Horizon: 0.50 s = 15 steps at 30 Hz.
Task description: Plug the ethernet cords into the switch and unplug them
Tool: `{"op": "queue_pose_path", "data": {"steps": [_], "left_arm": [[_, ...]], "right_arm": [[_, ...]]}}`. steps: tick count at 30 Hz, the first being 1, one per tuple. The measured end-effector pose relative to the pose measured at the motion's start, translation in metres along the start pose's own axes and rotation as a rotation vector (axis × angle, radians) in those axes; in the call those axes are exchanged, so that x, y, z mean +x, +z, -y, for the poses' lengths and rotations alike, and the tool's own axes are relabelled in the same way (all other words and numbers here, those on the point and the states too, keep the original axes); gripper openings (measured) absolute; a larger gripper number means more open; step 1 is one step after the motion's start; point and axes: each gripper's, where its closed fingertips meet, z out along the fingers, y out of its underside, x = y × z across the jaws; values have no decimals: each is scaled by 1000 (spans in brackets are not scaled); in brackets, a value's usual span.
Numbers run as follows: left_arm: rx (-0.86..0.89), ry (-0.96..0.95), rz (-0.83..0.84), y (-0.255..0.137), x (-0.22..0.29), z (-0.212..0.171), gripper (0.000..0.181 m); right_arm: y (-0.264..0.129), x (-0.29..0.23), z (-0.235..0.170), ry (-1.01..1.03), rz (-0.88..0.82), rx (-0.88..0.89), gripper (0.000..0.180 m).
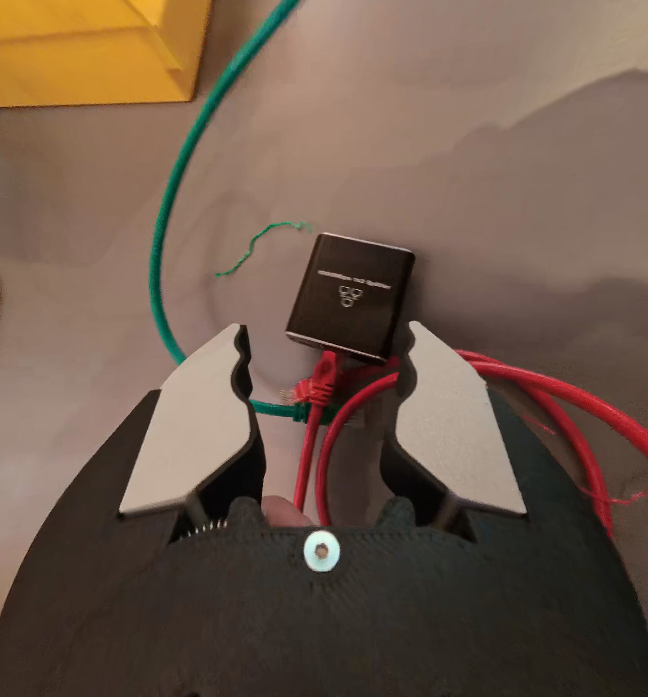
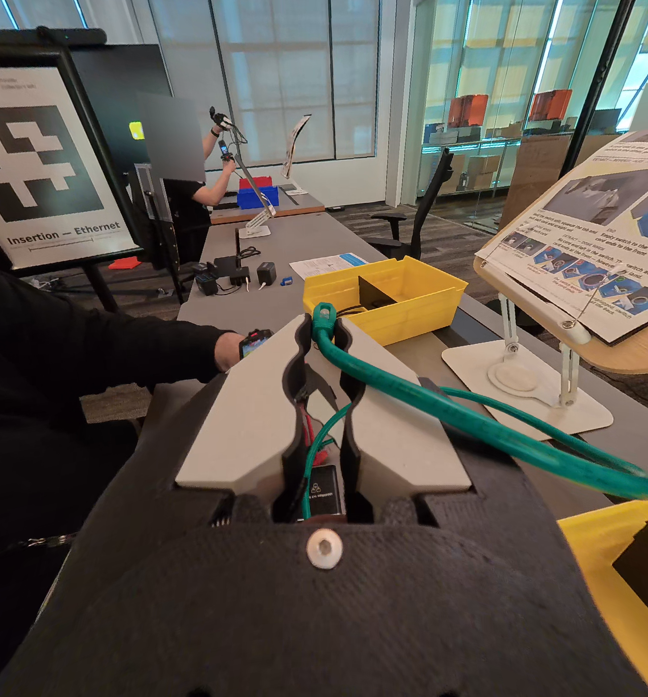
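- Your left gripper (image 1: pixel 328 333) points down at the bench (image 1: pixel 484 169), its jaws spread wide and holding nothing.
- The black switch (image 1: pixel 350 298) lies flat on the bench just past the tips, between them.
- One red cord (image 1: pixel 324 371) is plugged into the switch's near edge; more red cord loops off to the right.
- A loose green plug (image 1: pixel 301 412) lies by the red plugs, just short of the switch.
- Your right gripper (image 2: pixel 324 326) is raised well above the bench and tilted up toward the room, clamped on the other green plug (image 2: pixel 323 315).
- Its green cord (image 2: pixel 465 418) arcs off to the right.
- Your left forearm, in a black sleeve (image 2: pixel 100 358), reaches across the left side.
- A yellow bin (image 2: pixel 384 298) stands beyond the tips.
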Motion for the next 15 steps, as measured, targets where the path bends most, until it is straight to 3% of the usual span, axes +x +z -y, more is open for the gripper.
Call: {"op": "queue_pose_path", "data": {"steps": [4, 8, 15], "left_arm": [[-68, 102, -36, 22, 15, 0, 76], [-68, 102, -53, 30, 13, 10, 64], [7, 96, -35, 18, 5, 12, 62]], "right_arm": [[-1, 0, 1, 2, 3, 10, 10], [-4, 2, 1, -4, -5, 13, 10], [-12, 2, 5, -25, -11, 29, 10]]}}
